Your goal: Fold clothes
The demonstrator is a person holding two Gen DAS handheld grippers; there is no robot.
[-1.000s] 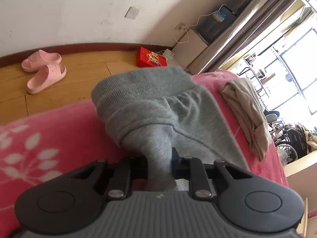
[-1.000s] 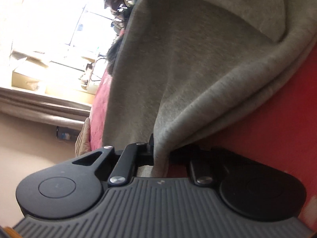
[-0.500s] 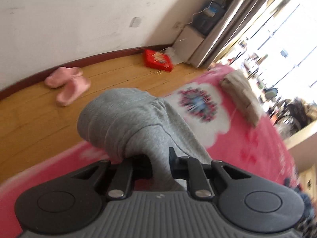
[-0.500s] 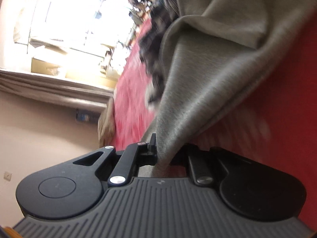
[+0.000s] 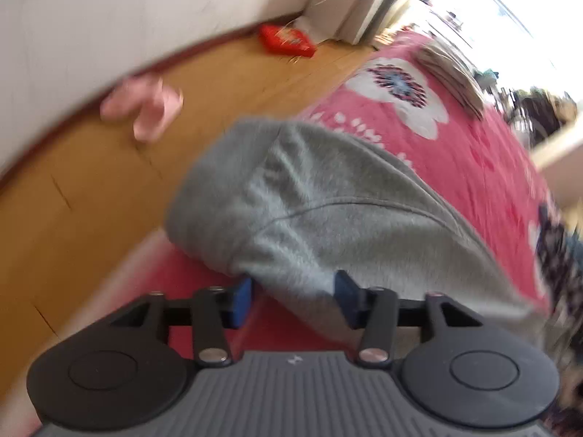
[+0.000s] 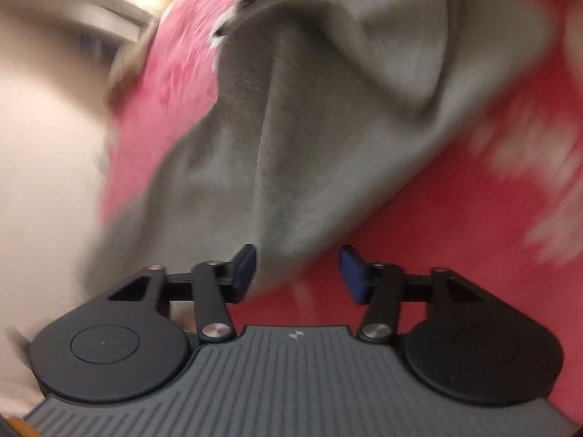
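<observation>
Left wrist view: the pink floral bedspread [image 5: 473, 153] stretches ahead and to the right of the left tongs [image 5: 293, 296], with the wooden floor [image 5: 91, 196] off to their left. On the bedspread, directly in front of the tongs and running away to their right, lies the grey sweatpants [image 5: 328, 211], bunched into a thick doubled mound. Further ahead, well beyond the tongs, a folded beige garment [image 5: 452, 76] rests on the bed, and pink slippers [image 5: 145, 105] and a red packet [image 5: 288, 40] sit on the floor. The left tongs are spread wide, blue pads showing, cloth lying between them but not clamped.

In the right wrist view the right tongs [image 6: 298, 271] are likewise spread wide, gripping nothing; a corner of the sweatpants [image 6: 291, 153] drapes down just beside the left pad.

My reading: one fold has just been laid down and let go; the bundle looks rumpled, so smoothing and probably another fold remain. Both views are blurred.
</observation>
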